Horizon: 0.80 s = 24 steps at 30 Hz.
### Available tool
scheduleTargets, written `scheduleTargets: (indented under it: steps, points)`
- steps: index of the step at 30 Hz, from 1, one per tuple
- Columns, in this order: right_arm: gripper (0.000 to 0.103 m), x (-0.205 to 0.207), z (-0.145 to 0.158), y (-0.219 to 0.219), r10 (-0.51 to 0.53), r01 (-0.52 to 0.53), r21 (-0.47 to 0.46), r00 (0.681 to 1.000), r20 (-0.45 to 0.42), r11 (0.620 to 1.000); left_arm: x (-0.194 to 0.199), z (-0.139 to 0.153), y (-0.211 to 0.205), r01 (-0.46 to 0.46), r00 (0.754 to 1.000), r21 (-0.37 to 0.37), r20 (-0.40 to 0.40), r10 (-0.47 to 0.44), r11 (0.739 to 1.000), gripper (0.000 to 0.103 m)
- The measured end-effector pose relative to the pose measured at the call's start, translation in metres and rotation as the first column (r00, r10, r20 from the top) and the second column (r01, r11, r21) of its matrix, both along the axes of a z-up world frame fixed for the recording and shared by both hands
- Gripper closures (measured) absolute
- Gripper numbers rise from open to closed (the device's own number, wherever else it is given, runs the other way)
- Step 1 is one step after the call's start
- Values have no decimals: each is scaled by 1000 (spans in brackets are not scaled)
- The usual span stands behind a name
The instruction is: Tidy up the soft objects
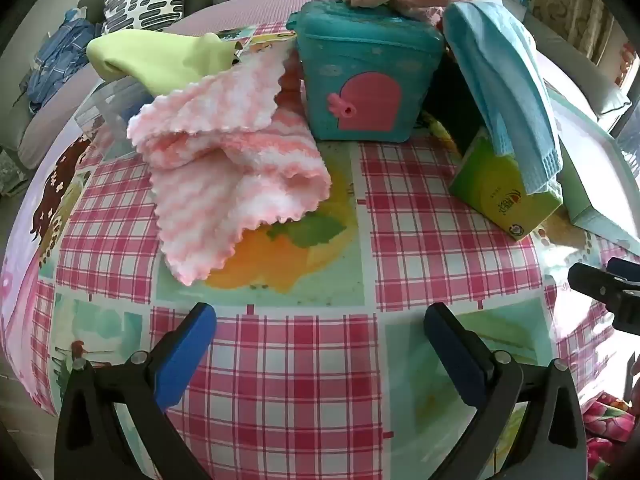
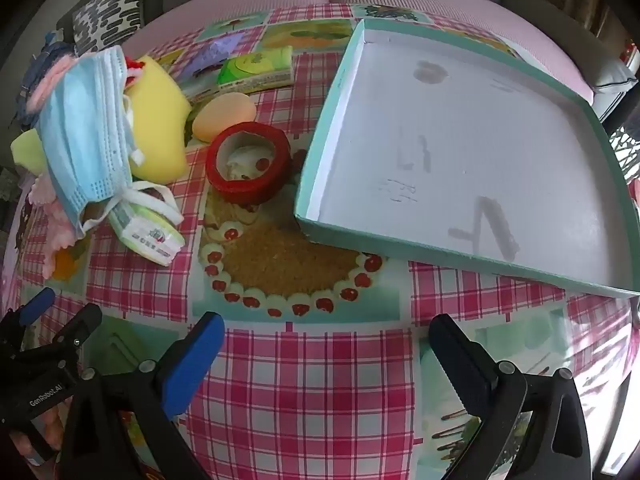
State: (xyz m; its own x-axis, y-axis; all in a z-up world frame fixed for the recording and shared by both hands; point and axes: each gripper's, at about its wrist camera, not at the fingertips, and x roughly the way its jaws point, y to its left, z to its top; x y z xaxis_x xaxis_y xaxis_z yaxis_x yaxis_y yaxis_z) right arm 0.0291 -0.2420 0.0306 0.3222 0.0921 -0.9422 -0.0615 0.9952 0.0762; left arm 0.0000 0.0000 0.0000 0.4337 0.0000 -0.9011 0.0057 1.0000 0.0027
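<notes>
— Looking into the big tray (image 2: 460, 152), what do you see?

— Only its white floor with some grey marks. Nothing lies in it. It sits on the checked tablecloth (image 2: 304, 380).

— And the red ring cup (image 2: 249, 168)?

— It stands just left of the tray.

— Where is the pink towel (image 1: 224, 172)?

— Crumpled on the table, beside the teal toy box (image 1: 368, 80), ahead of the left gripper (image 1: 320, 340) and a bit to its left. Its jaws are wide apart, holding nothing.

— And the blue mask (image 2: 86, 128)?

— Draped on a tissue pack (image 2: 148, 236), far left of the right gripper (image 2: 326, 350), whose jaws gape too.
</notes>
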Motion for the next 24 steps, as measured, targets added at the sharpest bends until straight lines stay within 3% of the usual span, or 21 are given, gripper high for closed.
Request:
scheduleTargets:
  steps: [24]
  points:
    - [0, -1, -8, 2, 12, -12, -31, 1000, -4, 999, 0, -1, 0, 2, 1000, -4, 3, -2, 1000, 0]
